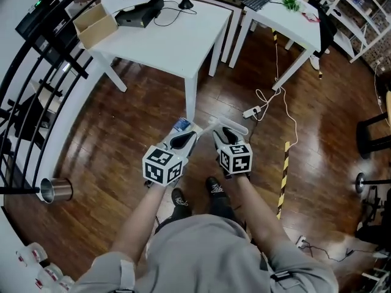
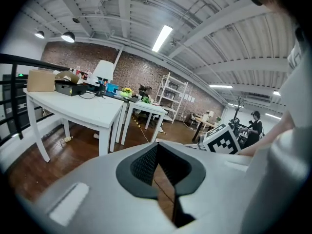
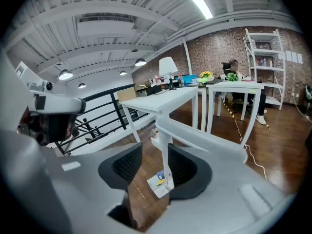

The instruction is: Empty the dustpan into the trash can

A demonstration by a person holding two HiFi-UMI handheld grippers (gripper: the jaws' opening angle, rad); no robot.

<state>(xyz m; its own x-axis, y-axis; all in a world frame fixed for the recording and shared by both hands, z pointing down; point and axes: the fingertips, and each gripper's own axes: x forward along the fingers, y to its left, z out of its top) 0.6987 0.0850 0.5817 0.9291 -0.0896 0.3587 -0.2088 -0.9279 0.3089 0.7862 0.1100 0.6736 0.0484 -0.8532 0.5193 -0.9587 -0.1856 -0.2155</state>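
A white dustpan (image 1: 231, 127) lies low on the wood floor just past my right gripper's tips; in the right gripper view its long white edge (image 3: 204, 135) crosses right behind the jaws. My right gripper (image 1: 223, 134) (image 3: 155, 152) is open, and nothing sits between its pads. Through the gap I see a white table leg (image 3: 165, 160) and a blue-printed label (image 3: 160, 184) at its foot. My left gripper (image 1: 186, 138) (image 2: 156, 147) is beside it, shut and empty. A small round metal can (image 1: 56, 190) stands far left by the railing.
A white table (image 1: 183, 35) with a cardboard box (image 1: 95, 24) and a black device stands straight ahead, its near leg (image 1: 190, 102) by the grippers. A power strip and white cable (image 1: 256, 110) trail right. Black railing (image 1: 24, 102) runs along the left.
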